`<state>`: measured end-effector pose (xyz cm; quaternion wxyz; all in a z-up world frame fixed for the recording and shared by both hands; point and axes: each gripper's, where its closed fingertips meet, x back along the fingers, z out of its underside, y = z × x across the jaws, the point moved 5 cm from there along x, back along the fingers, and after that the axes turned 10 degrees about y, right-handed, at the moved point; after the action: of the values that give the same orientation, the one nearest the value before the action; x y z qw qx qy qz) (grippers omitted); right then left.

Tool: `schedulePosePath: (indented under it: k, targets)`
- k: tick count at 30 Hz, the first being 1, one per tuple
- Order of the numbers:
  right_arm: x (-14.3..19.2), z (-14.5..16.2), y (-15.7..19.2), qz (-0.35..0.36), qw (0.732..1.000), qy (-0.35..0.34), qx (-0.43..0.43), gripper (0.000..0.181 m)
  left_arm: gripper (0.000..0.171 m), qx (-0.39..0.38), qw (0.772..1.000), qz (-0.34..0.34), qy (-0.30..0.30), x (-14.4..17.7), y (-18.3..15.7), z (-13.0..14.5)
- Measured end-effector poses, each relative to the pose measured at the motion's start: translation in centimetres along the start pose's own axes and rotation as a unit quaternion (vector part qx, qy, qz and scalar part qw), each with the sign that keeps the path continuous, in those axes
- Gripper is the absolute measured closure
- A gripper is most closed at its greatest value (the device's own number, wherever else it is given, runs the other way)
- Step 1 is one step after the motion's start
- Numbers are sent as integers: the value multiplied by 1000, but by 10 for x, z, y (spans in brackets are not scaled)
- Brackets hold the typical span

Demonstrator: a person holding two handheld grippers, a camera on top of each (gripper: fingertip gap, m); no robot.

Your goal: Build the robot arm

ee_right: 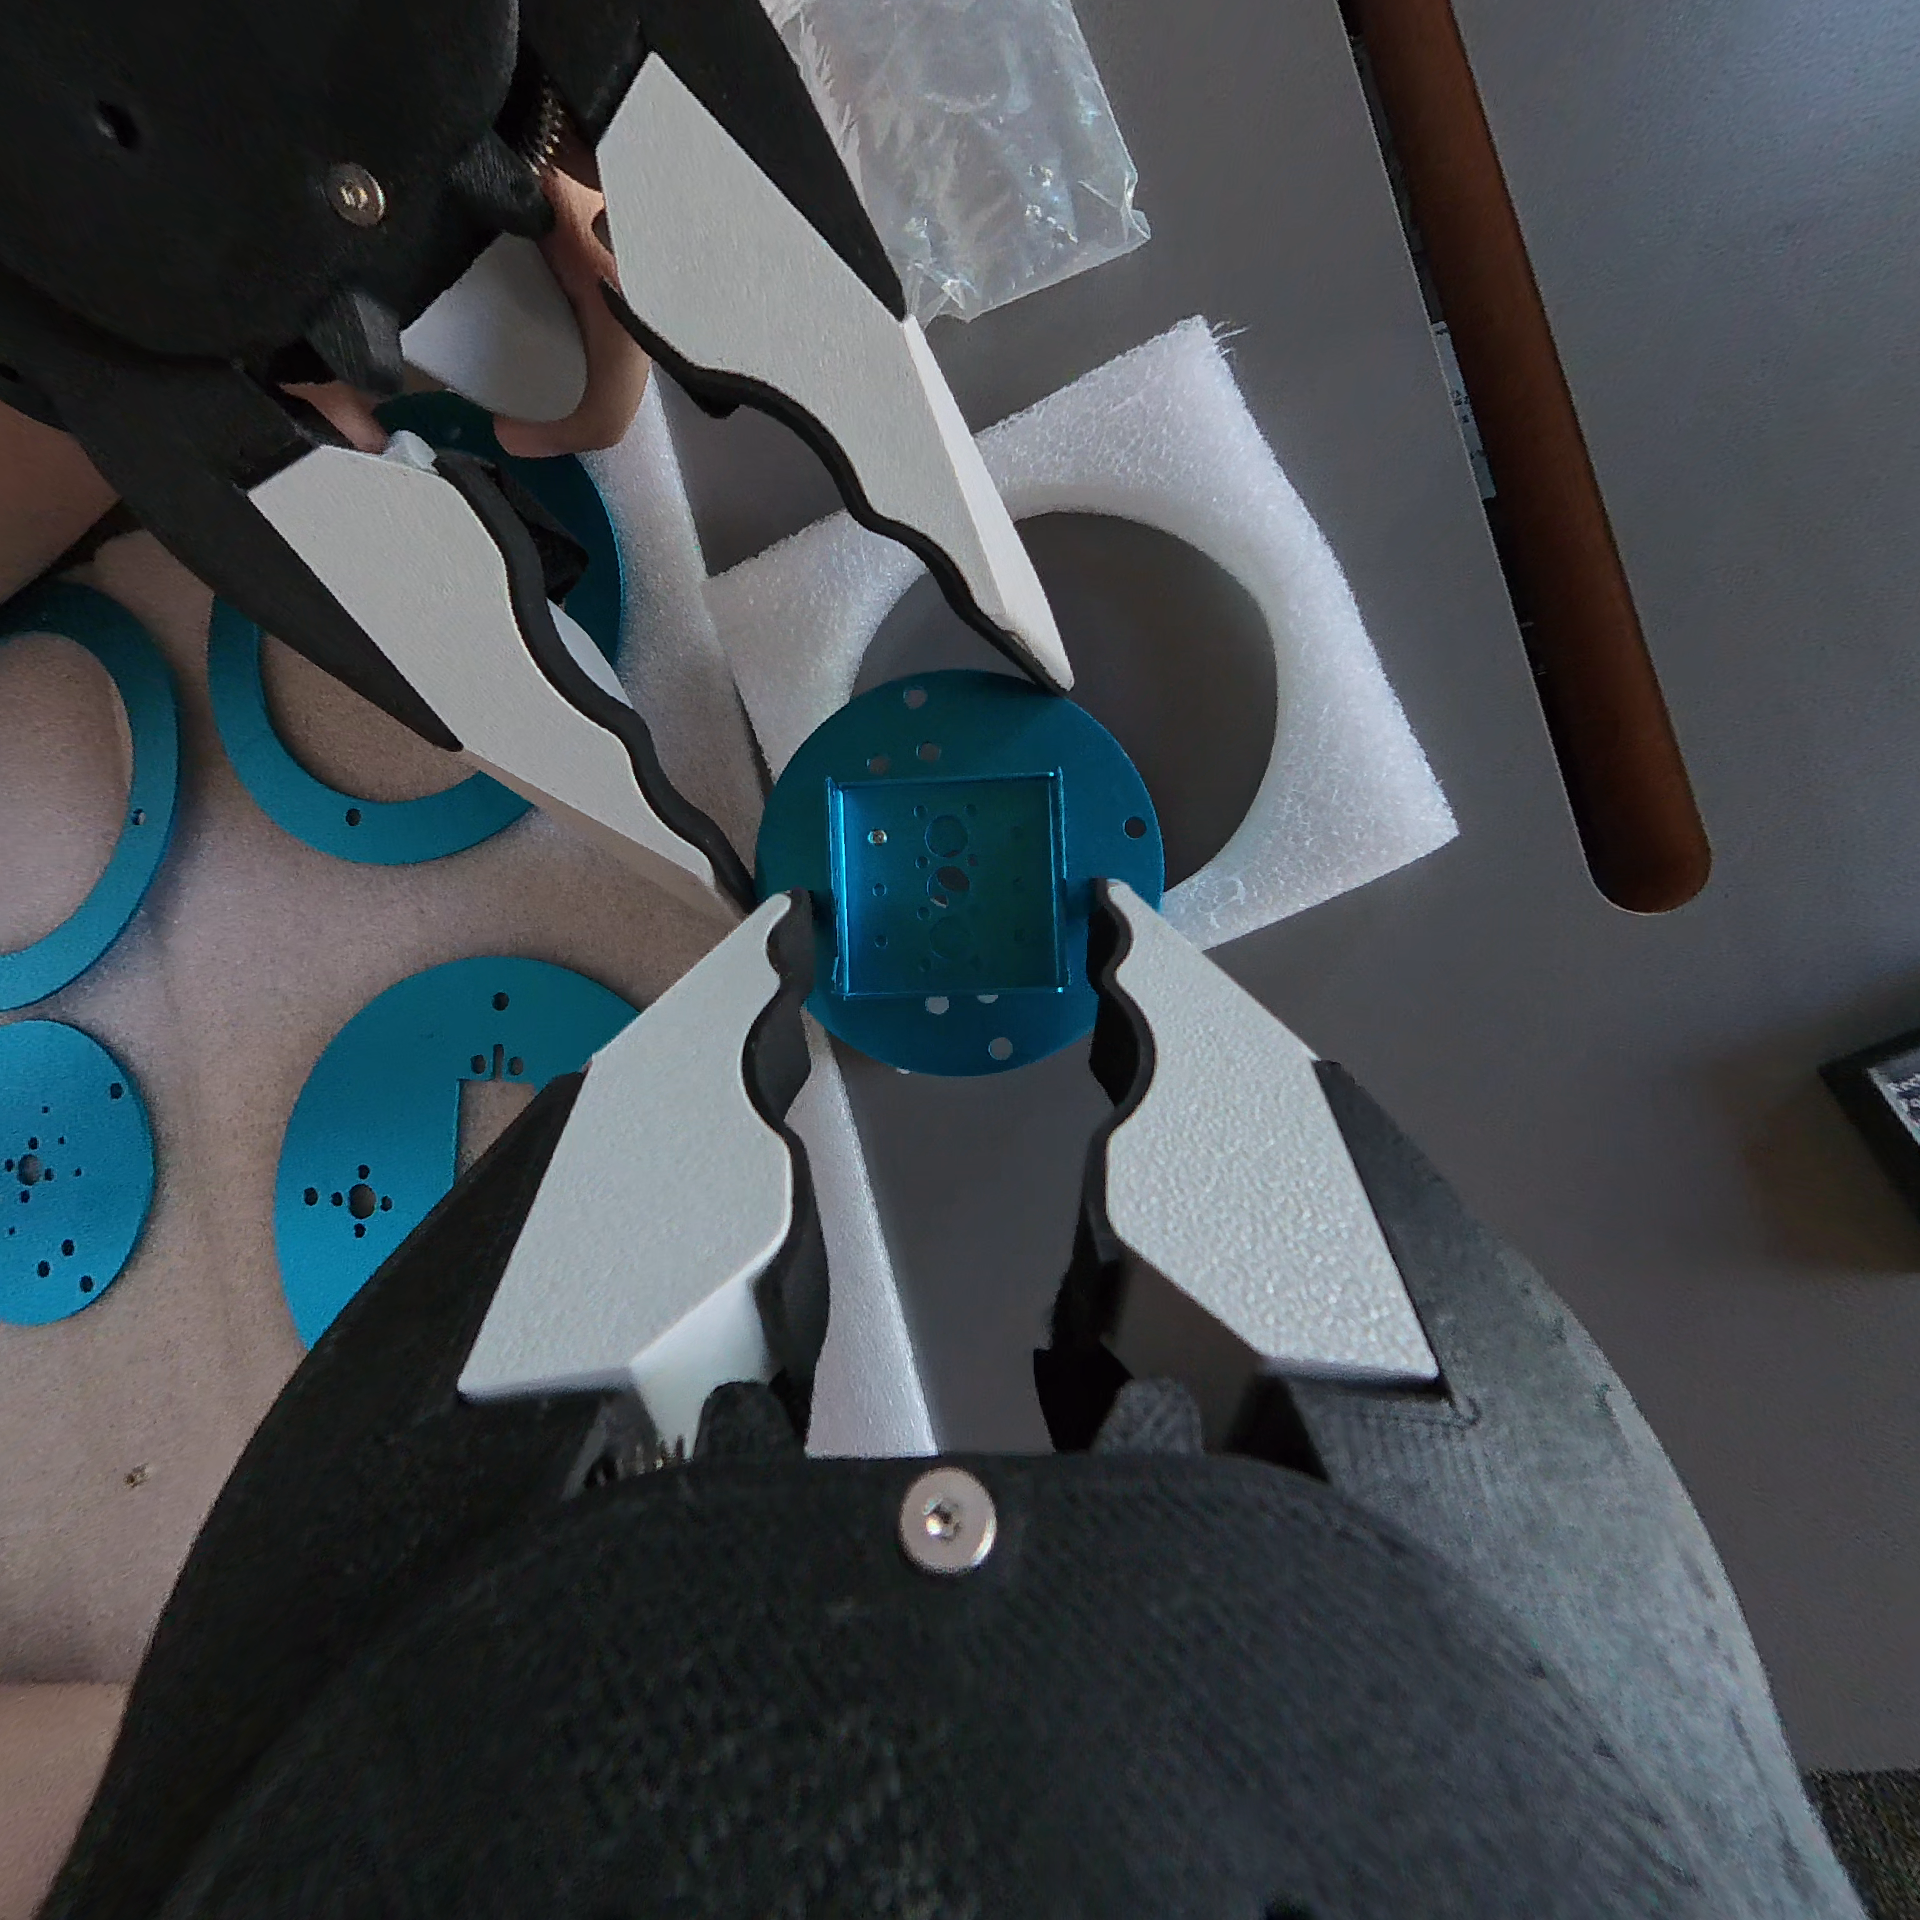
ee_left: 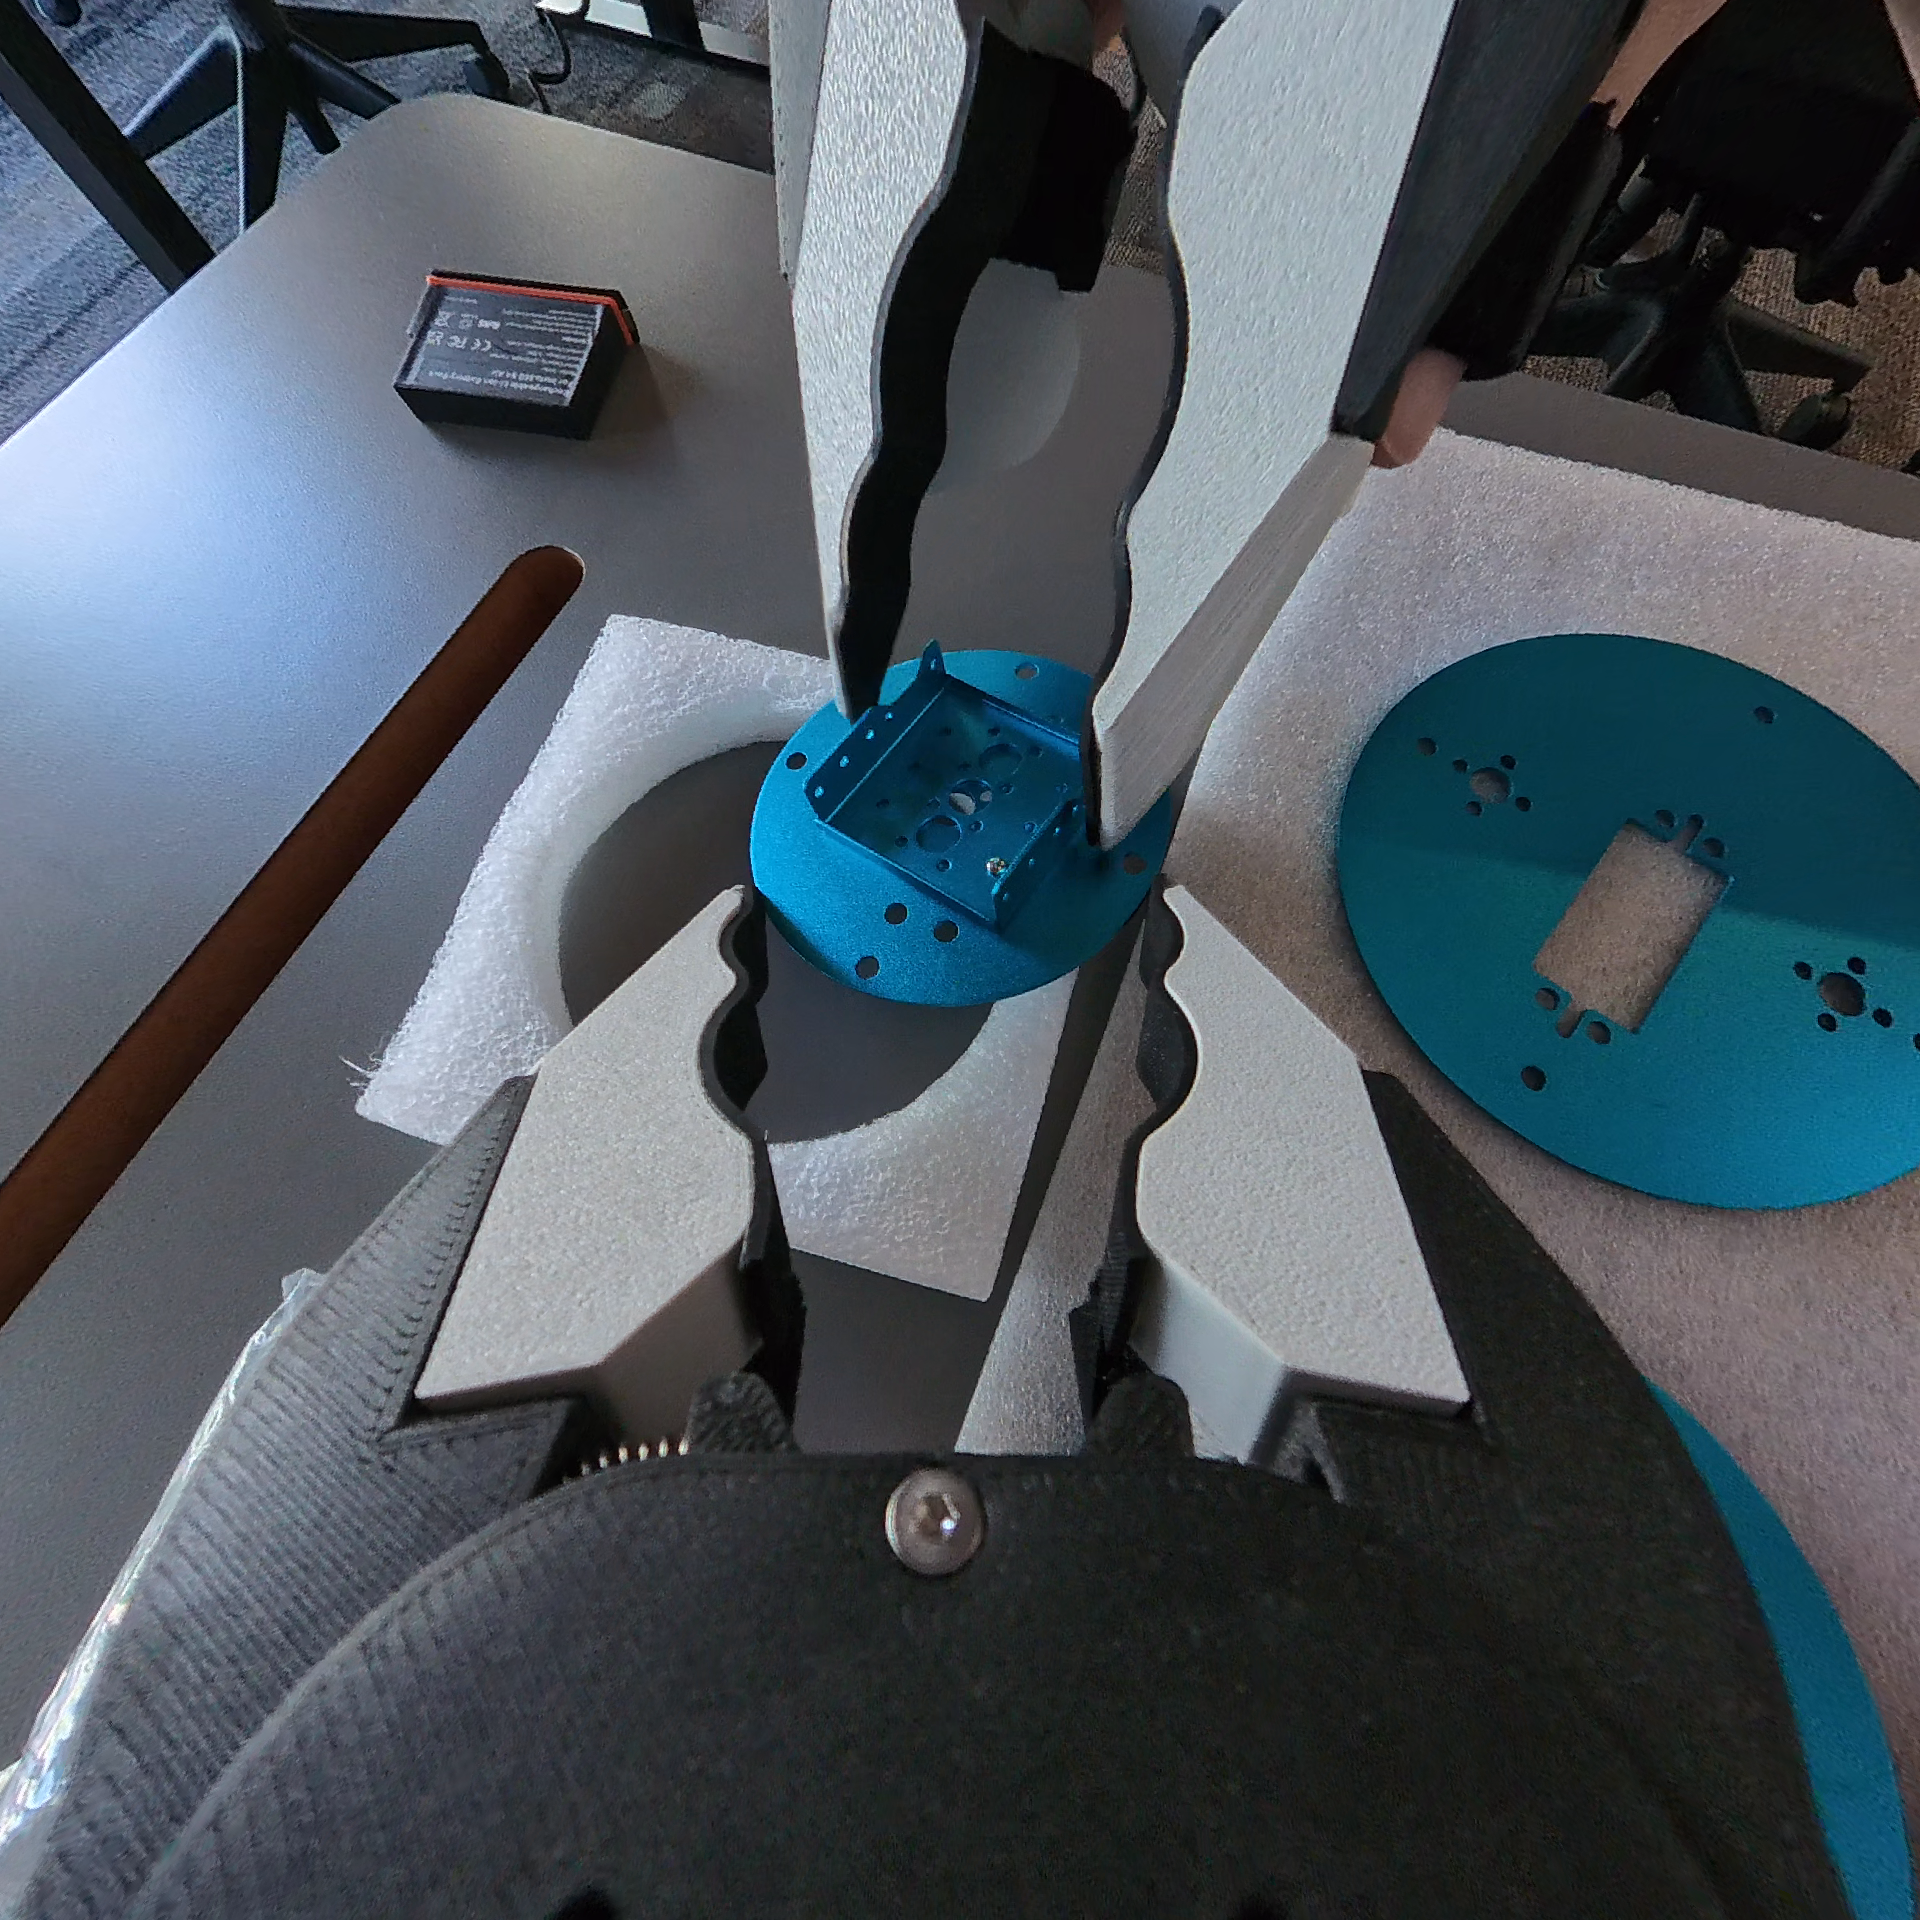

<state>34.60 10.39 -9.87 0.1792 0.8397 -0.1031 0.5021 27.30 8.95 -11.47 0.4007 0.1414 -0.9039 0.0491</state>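
Note:
A small blue round plate (ee_left: 883, 940) carries a blue U-shaped bracket (ee_left: 894, 800) with several holes. My left gripper (ee_left: 956, 914) is shut on the plate's opposite edges and holds it just above a white foam block (ee_left: 644, 748) with a round cut-out. My right gripper (ee_left: 977, 774) comes down from above, its fingertips against the bracket's two side walls. The right wrist view shows the right gripper (ee_right: 948, 899) straddling the bracket (ee_right: 997, 904). There the left gripper (ee_right: 896, 787) spans the plate (ee_right: 1096, 774) over the foam block (ee_right: 1299, 727).
A large blue disc with a rectangular cut-out (ee_left: 1558, 1039) lies right on a grey felt mat (ee_left: 1558, 582). Blue rings (ee_right: 312, 790) and another disc (ee_right: 62, 1174) lie beside it. Also on the grey table: a black battery pack (ee_left: 514, 353), a plastic bag (ee_right: 987, 156), a brown slot (ee_left: 260, 904). Left and right tips are no more than a few centimetres apart.

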Motion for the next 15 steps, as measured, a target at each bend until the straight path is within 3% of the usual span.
schedulePosePath:
  k: [4,9,15]
  targets:
    - [6,-3,0,-1,1000,-22,2,122,100,-2,1000,-1,4,-1,-1,1]
    - [27,-5,-6,-8,995,-98,-22,122,100,-9,1000,-2,13,-3,-2,2]
    - [28,3,-7,-35,990,-135,-27,168,100,-16,1000,-9,16,-3,-2,2]
